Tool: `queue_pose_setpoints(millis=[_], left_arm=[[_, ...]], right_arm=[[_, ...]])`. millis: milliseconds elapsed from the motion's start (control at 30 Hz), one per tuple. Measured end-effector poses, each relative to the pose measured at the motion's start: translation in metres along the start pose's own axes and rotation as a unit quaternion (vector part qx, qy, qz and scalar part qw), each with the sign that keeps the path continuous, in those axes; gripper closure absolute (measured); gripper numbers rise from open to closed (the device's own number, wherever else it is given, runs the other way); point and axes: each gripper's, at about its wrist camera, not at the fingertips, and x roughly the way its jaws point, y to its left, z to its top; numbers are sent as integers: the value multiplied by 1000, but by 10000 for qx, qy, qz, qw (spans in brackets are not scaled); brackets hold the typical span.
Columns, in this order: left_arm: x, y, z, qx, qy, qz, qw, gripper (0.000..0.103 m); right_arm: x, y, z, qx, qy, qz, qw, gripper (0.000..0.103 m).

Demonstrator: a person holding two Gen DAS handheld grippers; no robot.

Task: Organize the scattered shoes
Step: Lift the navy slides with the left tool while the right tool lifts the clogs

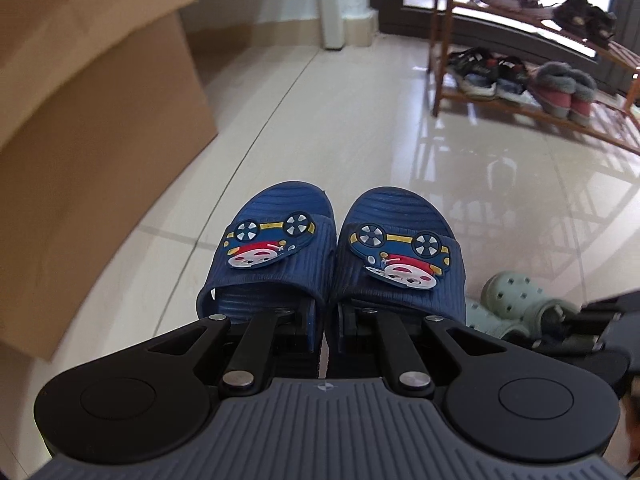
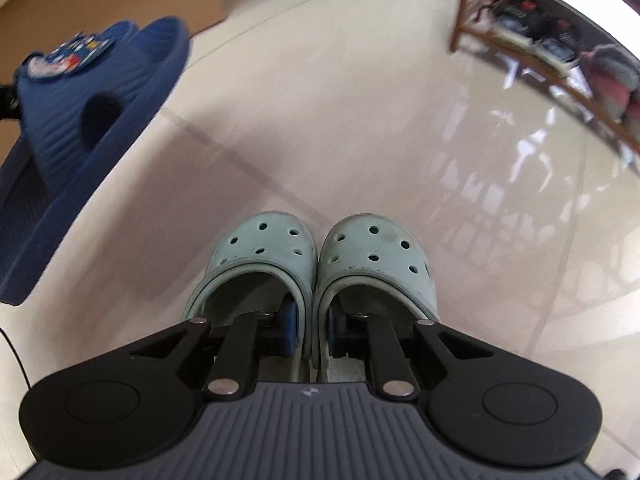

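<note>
Off to the left of the left claw (image 1: 323, 322), a big brown cardboard box (image 1: 92, 128), plain-sided, sitting on the glossy cream tile floor (image 1: 340, 120). Straight ahead of that claw and clamped in it, a pair of navy slides (image 1: 332, 256), ribbed rubbery straps, each carrying a cartoon car badge in red, white and yellow; fingers pinching the two inner walls together, slides held clear of the floor. No readable writing anywhere.

Far ahead and right of the left claw, a wooden slatted shoe rack (image 1: 520, 108) holding dark sandals, fuzzy grey-and-pink slippers (image 1: 564, 88) and more pairs on the shelf above. Open floor between claw and rack.

Over to the right claw (image 2: 314, 336): closed on a pair of pale mint clogs (image 2: 316, 260), smooth foam with round vent holes, scuffed at the toes, gripped by their adjoining inner walls. Up and left of this claw, one navy slide seen side-on. Rack blurred at upper right.
</note>
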Motion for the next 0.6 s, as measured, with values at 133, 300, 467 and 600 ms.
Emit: queue_pose_setpoints(millis=[133, 300, 467, 600], left_arm=[[-19, -16, 32, 110, -126, -164, 9997, 92], [-43, -36, 73, 247, -283, -369, 9986, 92], [-65, -66, 104, 442, -618, -412, 9963, 92], [-79, -88, 128, 365, -768, -383, 9956, 92]], right_arm=[[-42, -35, 26, -24, -230, -142, 9996, 86], [-98, -91, 59, -8, -376, -341, 9987, 87], [-151, -150, 93, 188, -594, -604, 9962, 87], [-184, -197, 116, 388, -833, -869, 9920, 86]])
